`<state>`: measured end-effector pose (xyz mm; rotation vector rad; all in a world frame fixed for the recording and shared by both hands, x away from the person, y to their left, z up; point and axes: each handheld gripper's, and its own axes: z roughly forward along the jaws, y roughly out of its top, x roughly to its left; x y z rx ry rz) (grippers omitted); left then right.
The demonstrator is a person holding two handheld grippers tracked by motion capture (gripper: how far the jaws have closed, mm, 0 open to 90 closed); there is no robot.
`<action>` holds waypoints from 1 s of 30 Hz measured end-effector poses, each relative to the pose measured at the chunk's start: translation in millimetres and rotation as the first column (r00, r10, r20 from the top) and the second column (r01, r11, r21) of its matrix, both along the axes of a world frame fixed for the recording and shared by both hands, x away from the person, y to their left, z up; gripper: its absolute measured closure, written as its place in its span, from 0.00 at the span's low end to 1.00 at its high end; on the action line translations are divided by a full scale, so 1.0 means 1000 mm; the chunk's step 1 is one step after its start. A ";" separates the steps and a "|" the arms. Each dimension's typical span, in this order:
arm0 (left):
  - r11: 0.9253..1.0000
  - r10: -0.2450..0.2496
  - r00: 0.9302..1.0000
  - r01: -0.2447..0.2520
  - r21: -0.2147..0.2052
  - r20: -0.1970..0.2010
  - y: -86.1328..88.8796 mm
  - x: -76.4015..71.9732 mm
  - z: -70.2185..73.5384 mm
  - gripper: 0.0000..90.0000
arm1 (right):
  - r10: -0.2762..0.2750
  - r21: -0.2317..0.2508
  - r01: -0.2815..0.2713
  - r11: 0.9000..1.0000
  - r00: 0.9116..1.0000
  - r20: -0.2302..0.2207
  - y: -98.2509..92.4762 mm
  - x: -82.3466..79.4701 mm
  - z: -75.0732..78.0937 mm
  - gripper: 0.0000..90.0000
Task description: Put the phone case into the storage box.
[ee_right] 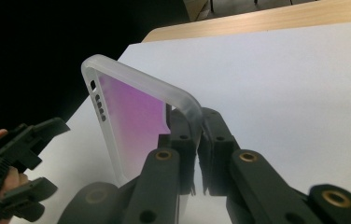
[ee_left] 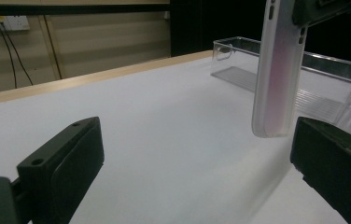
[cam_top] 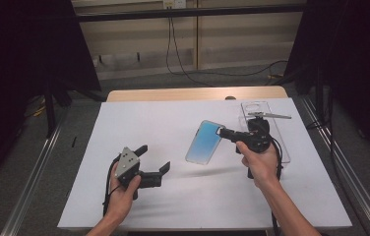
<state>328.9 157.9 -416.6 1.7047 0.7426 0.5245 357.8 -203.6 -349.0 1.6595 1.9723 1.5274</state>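
Observation:
A translucent phone case, bluish from above and pink-tinted close up, hangs tilted above the white mat. My right gripper is shut on the case's upper edge, and in the right gripper view its jaws pinch the rim. In the left gripper view the case hangs edge-on, ahead and to the right. My left gripper stands open low over the mat at the front left. Nothing lies between its jaws, which point toward the case.
A clear plastic tray lies at the mat's back right, behind the right gripper; its wall stands beyond the case. The wooden table edge runs along the back. Black stands and cables flank the table.

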 end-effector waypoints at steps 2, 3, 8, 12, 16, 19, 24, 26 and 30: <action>1.000 0.011 1.000 -0.011 -0.007 0.002 0.004 -0.001 0.000 0.03 | 0.003 -0.004 -0.003 1.000 1.000 0.006 0.000 -0.001 0.001 0.95; 1.000 0.015 1.000 -0.015 -0.003 0.001 0.007 -0.001 0.000 0.03 | 0.004 -0.006 -0.004 1.000 1.000 0.010 0.000 -0.001 0.002 0.95; 0.999 0.029 1.000 -0.029 0.015 0.009 0.016 -0.005 -0.001 0.02 | -0.009 -0.017 0.009 1.000 0.999 0.031 -0.004 -0.002 0.004 0.95; 0.999 0.034 0.999 -0.035 0.033 0.023 0.018 -0.014 0.002 0.02 | -0.022 -0.033 0.024 0.999 0.999 0.045 -0.008 -0.003 0.006 0.95; 0.998 0.043 0.999 -0.044 0.039 0.024 0.024 -0.016 0.001 0.03 | -0.028 -0.039 0.031 0.999 0.997 0.065 -0.011 -0.005 0.010 0.95; 0.997 0.072 0.997 -0.073 0.034 0.030 0.030 -0.015 0.000 0.03 | -0.031 -0.043 0.035 0.998 0.996 0.086 -0.013 -0.007 0.013 0.95; 0.996 0.085 0.996 -0.085 0.027 0.022 0.037 -0.016 -0.002 0.03 | -0.044 -0.039 0.049 0.998 0.991 0.127 -0.022 -0.006 0.015 0.95; 0.995 0.086 0.996 -0.087 0.038 0.020 0.039 -0.017 -0.003 0.03 | -0.057 -0.035 0.062 0.997 0.990 0.127 -0.025 -0.006 0.016 0.95; 0.994 0.097 0.995 -0.097 0.040 0.013 0.042 -0.017 -0.005 0.03 | -0.065 -0.040 0.071 0.997 0.988 0.143 -0.029 -0.006 0.018 0.95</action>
